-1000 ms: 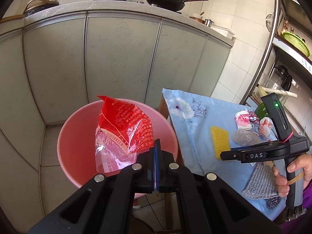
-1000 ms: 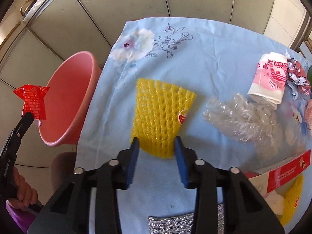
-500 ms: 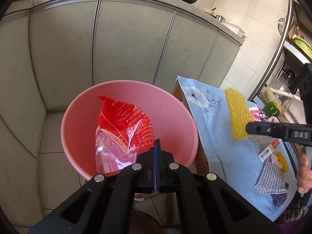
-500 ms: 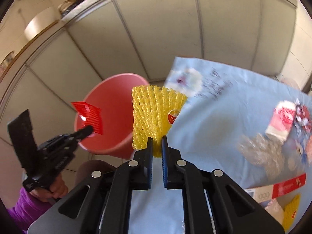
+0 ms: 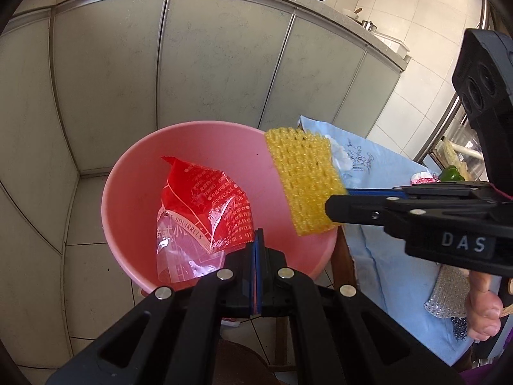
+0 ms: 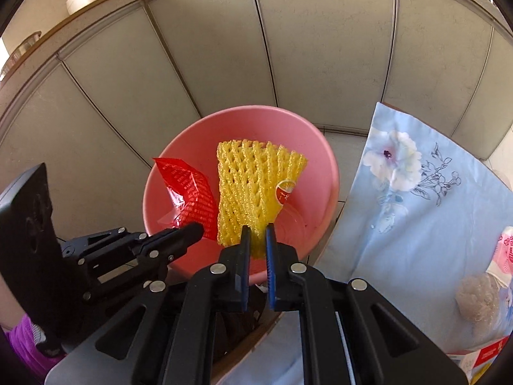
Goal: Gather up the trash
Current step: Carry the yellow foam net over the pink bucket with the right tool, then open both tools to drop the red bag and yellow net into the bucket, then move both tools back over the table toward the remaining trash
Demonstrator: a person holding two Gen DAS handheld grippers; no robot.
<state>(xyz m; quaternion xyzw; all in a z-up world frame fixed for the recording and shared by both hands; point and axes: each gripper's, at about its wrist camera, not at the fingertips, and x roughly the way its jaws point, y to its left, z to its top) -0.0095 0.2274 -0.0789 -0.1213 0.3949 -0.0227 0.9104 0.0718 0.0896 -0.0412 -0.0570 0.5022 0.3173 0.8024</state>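
Both grippers are hanging over the one pink basin (image 5: pixel 134 173), each holding a piece of trash, so the step in hand looks like the drop-off. The left gripper (image 5: pixel 257 240) is clamping its jaws tight on the lower edge of one red snack wrapper (image 5: pixel 205 199), which is dangling inside the basin's mouth. The right gripper (image 6: pixel 257 243) is pinching the bottom edge of one yellow foam fruit net (image 6: pixel 253 189) in a narrow grip, and the net is standing up over the basin's right rim, nearest the table. The next move is probably a release: both jaws need to part while each piece is sitting over the basin's opening, and the net may want carrying a little further from the rim toward the middle, since light foam can catch and tip out. More trash is waiting on the table's blue floral cloth (image 6: pixel 416 211): along its right edge one pink-and-white packet (image 6: pixel 503 253) and one crumpled clear plastic wad (image 6: pixel 477 298) are lying close together, with a red-printed box corner (image 6: pixel 487 357) below them. One silvery scouring pad (image 5: pixel 447 292) is lying near the cloth's near edge.
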